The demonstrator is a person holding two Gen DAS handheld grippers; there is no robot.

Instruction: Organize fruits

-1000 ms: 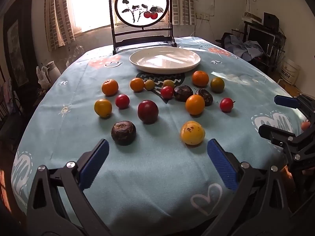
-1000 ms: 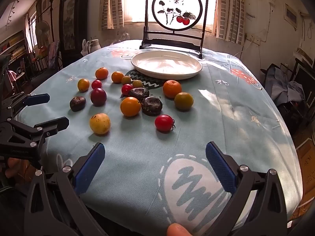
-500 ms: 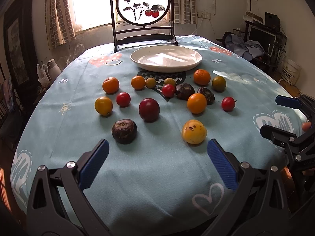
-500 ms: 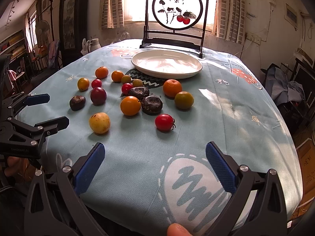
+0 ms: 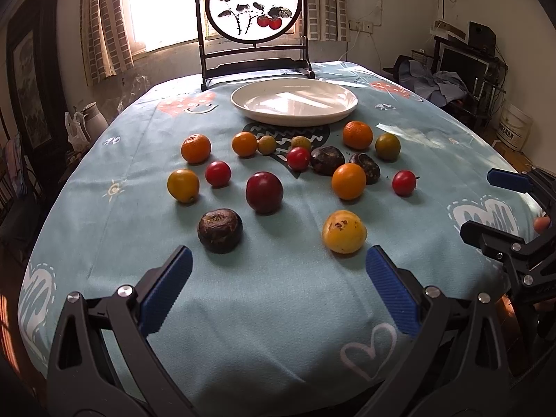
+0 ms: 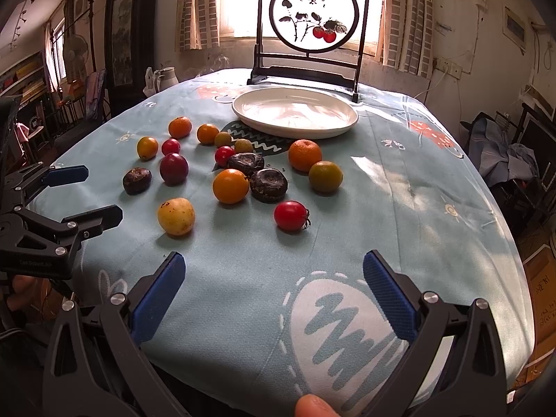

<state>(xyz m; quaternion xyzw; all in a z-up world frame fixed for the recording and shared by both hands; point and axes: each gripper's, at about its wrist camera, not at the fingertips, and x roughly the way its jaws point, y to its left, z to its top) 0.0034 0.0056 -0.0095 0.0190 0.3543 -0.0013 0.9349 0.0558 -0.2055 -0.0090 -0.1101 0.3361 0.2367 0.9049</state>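
Several fruits lie loose on the blue tablecloth in front of an empty white plate (image 5: pixel 294 100) (image 6: pixel 294 112). Nearest the left gripper (image 5: pixel 278 293) are a dark wrinkled fruit (image 5: pixel 220 230) and a yellow spotted fruit (image 5: pixel 344 231), with a dark red plum (image 5: pixel 264 191) behind them. Nearest the right gripper (image 6: pixel 274 292) are a red tomato (image 6: pixel 291 215) and the yellow fruit (image 6: pixel 176 216). Both grippers are open and empty, low over the table's near edge. Each shows in the other's view, the right (image 5: pixel 493 205) and the left (image 6: pixel 87 193).
A dark wooden stand with a round painted panel (image 5: pixel 253 10) stands behind the plate. Oranges (image 5: pixel 348 181), small tomatoes and greenish fruits sit in a loose cluster mid-table. The table edge drops off close to both grippers. Furniture and clutter (image 5: pixel 462 69) line the room's sides.
The left gripper's view has crept slightly forward toward the fruits. The right gripper has barely moved. Both stay open and empty.
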